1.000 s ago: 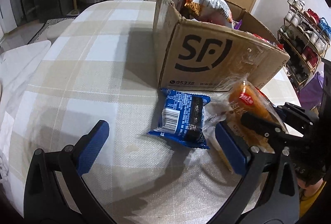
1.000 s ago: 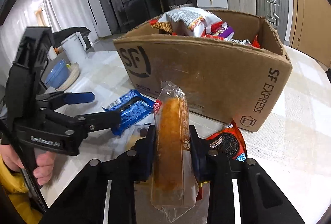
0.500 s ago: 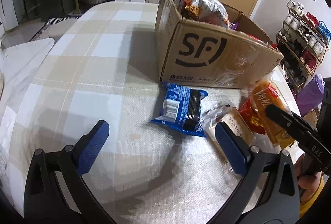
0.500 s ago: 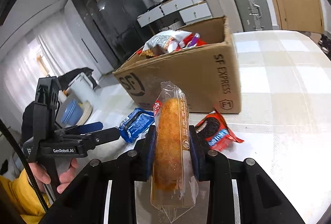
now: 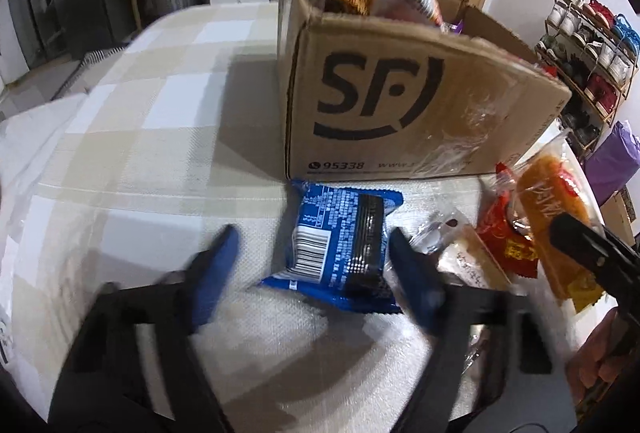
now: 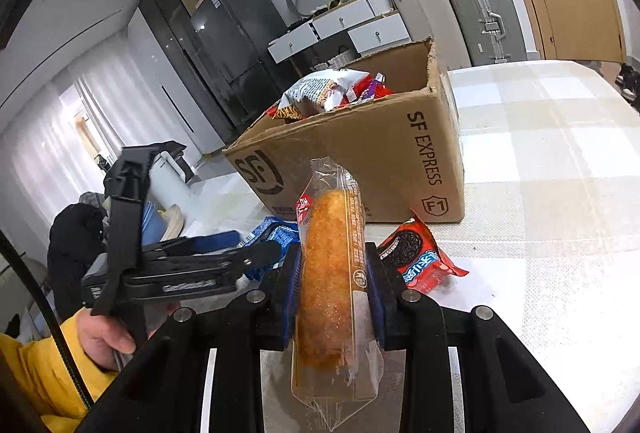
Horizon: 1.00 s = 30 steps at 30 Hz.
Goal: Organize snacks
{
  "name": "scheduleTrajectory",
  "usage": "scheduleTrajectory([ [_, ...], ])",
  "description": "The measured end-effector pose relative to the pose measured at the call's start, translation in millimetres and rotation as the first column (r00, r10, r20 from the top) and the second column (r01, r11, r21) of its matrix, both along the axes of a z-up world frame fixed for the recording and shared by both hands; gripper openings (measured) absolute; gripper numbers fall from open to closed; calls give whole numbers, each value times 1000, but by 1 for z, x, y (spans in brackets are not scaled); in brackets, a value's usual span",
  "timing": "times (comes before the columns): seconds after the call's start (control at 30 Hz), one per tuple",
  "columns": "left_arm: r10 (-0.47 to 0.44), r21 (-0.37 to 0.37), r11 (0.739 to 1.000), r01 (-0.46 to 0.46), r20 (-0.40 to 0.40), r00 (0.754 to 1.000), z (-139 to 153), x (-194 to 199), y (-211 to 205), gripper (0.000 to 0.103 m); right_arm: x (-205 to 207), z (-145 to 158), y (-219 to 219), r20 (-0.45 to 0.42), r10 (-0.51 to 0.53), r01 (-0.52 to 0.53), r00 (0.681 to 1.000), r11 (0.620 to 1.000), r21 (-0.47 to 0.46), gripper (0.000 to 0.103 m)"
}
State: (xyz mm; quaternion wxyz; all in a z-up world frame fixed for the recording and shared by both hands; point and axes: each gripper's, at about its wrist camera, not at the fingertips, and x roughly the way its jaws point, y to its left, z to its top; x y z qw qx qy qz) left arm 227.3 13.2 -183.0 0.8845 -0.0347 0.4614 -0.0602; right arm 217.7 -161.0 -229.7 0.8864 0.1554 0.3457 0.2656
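Observation:
An open SF cardboard box [image 5: 400, 105] full of snack bags stands on the checked table; it also shows in the right wrist view [image 6: 384, 161]. My left gripper [image 5: 312, 273] is open with its blurred blue fingers on either side of a blue biscuit packet [image 5: 340, 249]. My right gripper [image 6: 332, 273] is shut on an orange bread roll in clear wrap [image 6: 332, 273], held above the table right of the box; the roll also shows in the left wrist view [image 5: 556, 217]. A red Oreo packet [image 6: 420, 257] lies by the box corner. A clear-wrapped pastry [image 5: 468, 257] lies beside the blue packet.
The checked tablecloth [image 5: 160, 113] stretches left of and behind the box. A shoe rack [image 5: 588, 45] stands at the right. Suitcases [image 6: 476, 5], drawers and a fridge line the far wall. A blue bowl and plates [image 6: 168, 221] sit at the left.
My left gripper has moved forward over the blue packet and its fingers have come closer together. My right gripper has lifted the bread roll higher.

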Motion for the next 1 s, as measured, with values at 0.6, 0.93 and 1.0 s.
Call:
scheduleTrajectory([
  [0.6, -39, -79, 996, 47, 104, 994, 53, -57, 13, 41, -9, 10, 5, 11, -3, 4, 1000, 1000, -30, 29],
  [0.93, -11, -144, 989, 31, 142, 990, 104, -121, 19, 42, -56, 69, 12, 97, 0, 1, 995, 1000, -4, 29],
  [1.0, -20, -166, 985, 47, 162, 987, 116, -138, 18, 42, -65, 79, 10, 101, -10, 10, 995, 1000, 7, 29],
])
